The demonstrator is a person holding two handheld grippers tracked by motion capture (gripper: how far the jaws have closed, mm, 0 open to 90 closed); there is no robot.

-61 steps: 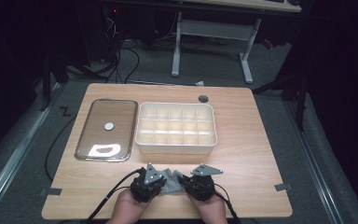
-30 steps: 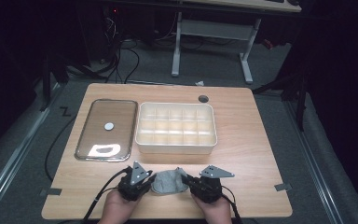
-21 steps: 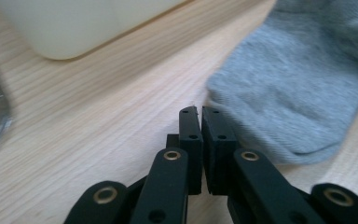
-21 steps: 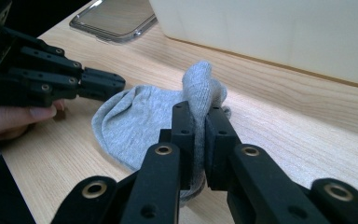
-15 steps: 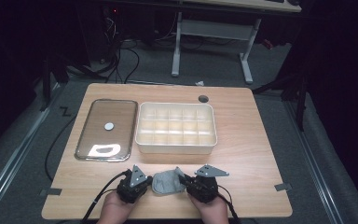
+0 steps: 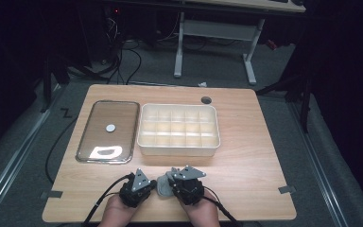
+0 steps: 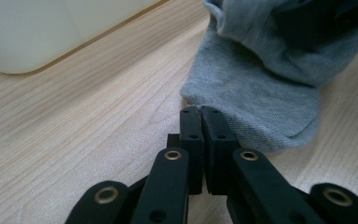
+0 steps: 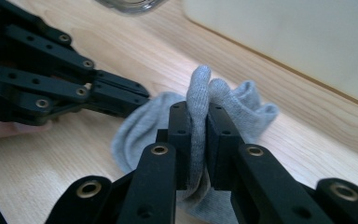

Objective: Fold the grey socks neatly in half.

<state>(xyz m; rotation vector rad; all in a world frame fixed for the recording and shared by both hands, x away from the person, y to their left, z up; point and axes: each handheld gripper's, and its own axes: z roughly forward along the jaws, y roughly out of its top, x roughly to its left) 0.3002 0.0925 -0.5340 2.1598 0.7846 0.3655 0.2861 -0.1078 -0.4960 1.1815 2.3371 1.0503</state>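
A grey sock (image 6: 163, 186) lies bunched on the wooden table (image 6: 255, 156) near its front edge, between my two grippers. My left gripper (image 6: 154, 188) lies just left of it. Its jaws have just been closing, and the tips now pinch the sock's (image 7: 261, 84) near edge in the left gripper view (image 7: 200, 111). My right gripper (image 6: 171, 183) comes in from the right. It has a raised fold of the sock (image 8: 140, 126) pressed between its pads (image 8: 198, 109), though its jaws have just been opening slightly. The left gripper (image 8: 142, 95) lies across the top left of the right gripper view.
A cream compartment box (image 6: 178, 144) stands mid-table behind the sock. A clear lid with a metal rim (image 6: 108, 130) lies flat to its left. A round cable hole (image 6: 206, 100) sits near the far edge. Dark floor and desk legs lie beyond the table.
My right gripper has moved left toward the left one, bunching the sock between them. The left gripper has closed at the sock's edge and stayed in place.
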